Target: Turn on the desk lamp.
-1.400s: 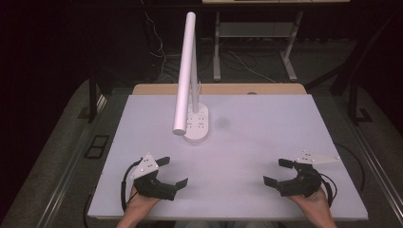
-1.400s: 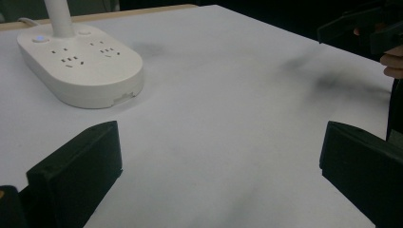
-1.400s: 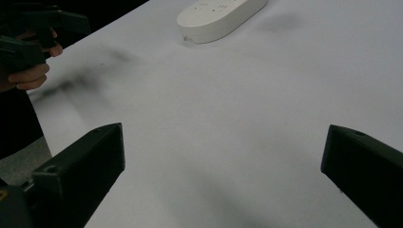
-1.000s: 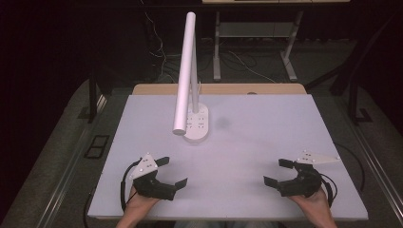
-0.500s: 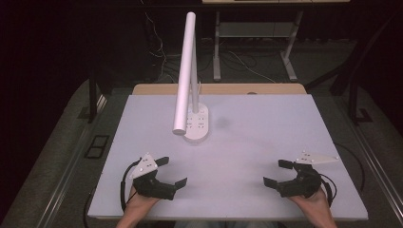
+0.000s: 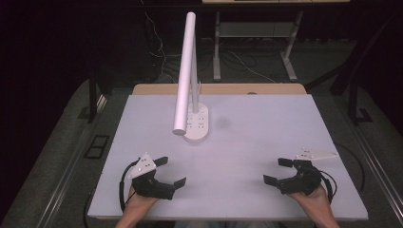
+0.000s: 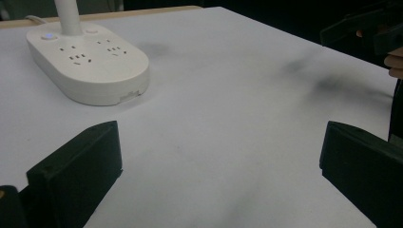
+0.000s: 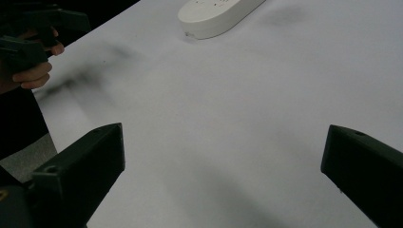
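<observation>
My left gripper [image 6: 171, 172] rests at the near left of the white table [image 6: 266, 128], its black jaws spread wide with nothing between them. My right gripper [image 6: 279, 171] sits at the near right, also open and empty. In the left gripper view both jaws stand far apart [image 7: 221, 175] over bare tabletop, with the other hand's gripper [image 7: 366, 28] at the far right. Bare white surface lies between the spread jaws [image 8: 223, 175] in the right gripper view too, and the other hand [image 8: 31, 52] is at the upper left.
A white desk lamp [image 6: 185, 71] rises from an oval base with power sockets [image 6: 197, 124] at the table's far middle; that base shows too [image 7: 88, 59] [image 8: 218, 14]. A wooden desk edge [image 6: 218, 89] lies behind. Dark floor with cables surrounds the table.
</observation>
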